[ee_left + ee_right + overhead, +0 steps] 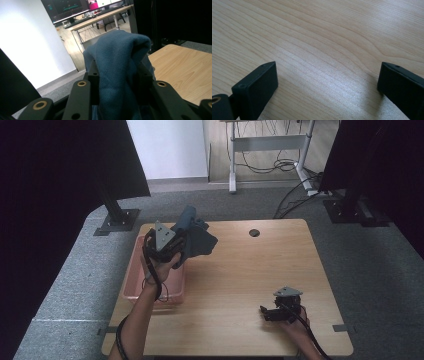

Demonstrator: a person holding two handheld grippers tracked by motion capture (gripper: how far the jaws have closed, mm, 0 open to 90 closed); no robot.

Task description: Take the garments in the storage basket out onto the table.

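Blue cloth (117, 65) clamped in left hand-held gripper (116, 75), above pink basin (132, 275)

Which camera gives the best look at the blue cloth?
The left gripper view: the cloth is close up, its knit clear, pinched between the left gripper's fingers. The high view shows it small, hanging above the pink bin. The right gripper view faces table.

You are working in an office-like lab: grey carpet (65, 285) under your wooden table (250, 285), black stands (117, 217) flanking it, a white wall (170, 147), and behind it a desk (100, 18) with monitors (67, 7) and loose cables (272, 165).
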